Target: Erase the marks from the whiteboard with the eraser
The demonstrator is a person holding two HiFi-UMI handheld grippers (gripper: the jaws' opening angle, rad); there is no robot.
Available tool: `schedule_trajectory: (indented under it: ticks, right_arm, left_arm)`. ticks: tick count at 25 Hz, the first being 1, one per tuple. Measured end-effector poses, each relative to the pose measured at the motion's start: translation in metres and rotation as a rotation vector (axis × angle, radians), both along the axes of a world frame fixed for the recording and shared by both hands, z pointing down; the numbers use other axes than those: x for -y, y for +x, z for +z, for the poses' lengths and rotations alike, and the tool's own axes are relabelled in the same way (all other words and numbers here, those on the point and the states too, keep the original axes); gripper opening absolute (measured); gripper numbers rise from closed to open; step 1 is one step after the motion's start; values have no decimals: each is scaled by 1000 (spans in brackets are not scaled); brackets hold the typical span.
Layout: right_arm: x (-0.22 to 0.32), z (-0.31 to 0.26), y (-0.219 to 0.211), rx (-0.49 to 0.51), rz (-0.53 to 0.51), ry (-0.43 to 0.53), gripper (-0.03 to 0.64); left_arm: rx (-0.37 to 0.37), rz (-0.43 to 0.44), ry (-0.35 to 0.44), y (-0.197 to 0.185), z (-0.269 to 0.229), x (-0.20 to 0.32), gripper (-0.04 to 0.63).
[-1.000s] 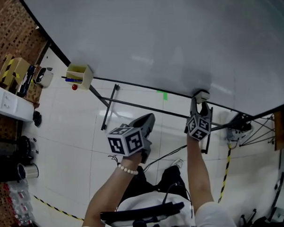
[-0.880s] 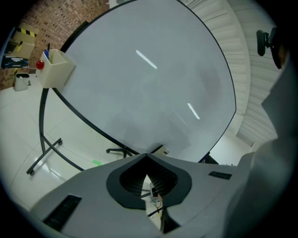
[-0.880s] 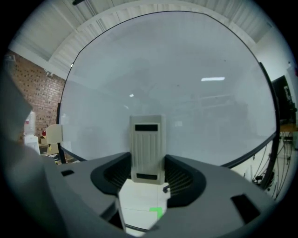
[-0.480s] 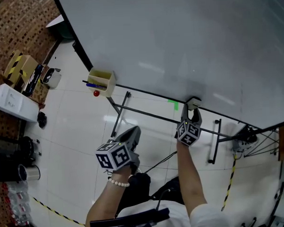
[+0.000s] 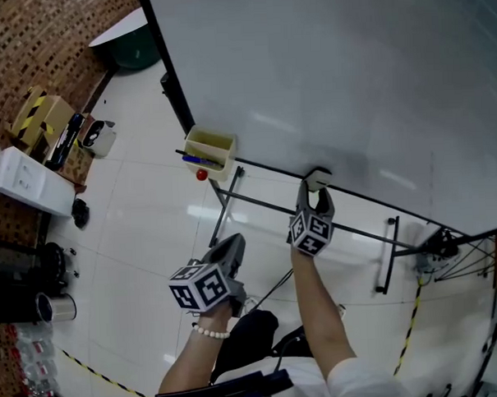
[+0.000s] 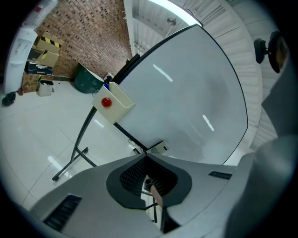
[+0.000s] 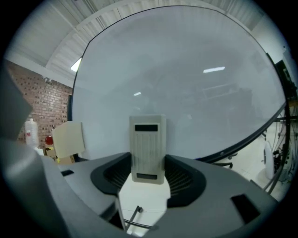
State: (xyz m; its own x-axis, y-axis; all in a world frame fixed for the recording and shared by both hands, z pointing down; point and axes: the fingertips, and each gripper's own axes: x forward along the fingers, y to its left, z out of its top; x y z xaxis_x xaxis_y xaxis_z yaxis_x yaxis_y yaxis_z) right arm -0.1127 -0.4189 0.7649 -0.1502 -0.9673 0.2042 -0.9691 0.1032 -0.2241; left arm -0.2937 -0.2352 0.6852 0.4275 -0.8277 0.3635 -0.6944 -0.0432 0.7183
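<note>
The whiteboard (image 5: pixel 350 74) fills the upper right of the head view; its surface (image 7: pixel 186 83) shows only faint grey smudges. A beige eraser (image 7: pixel 148 148) is held upright between the jaws of my right gripper (image 5: pixel 314 195), pressed against the board's lower edge, and appears as a small white block (image 5: pixel 317 178) from above. My left gripper (image 5: pixel 228 252) hangs lower, over the floor and away from the board, with its jaws closed together and nothing between them (image 6: pixel 148 179).
A beige marker tray (image 5: pixel 209 150) with pens and a red magnet hangs at the board's lower left corner. The board's black stand legs (image 5: pixel 232 202) spread over the white tile floor. Boxes and bottles (image 5: pixel 32 137) line the brick wall at left.
The right gripper has slid the eraser leftward along the board's bottom edge, closer to the marker tray. The left gripper has dropped a little lower and left.
</note>
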Motion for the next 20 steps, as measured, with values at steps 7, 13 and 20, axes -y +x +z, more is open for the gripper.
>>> schedule_trajectory:
  ticks: [7, 13, 20]
  right_arm:
    - [13, -11, -111, 13, -31, -4, 255]
    - [22, -15, -175, 33, -45, -16, 255]
    - [25, -19, -206, -66, -129, -21, 253]
  left_arm:
    - [-18, -77, 11, -73, -8, -7, -12]
    - [-35, -139, -12, -115, 6, -28, -12]
    - [-77, -202, -36, -135, 17, -56, -12]
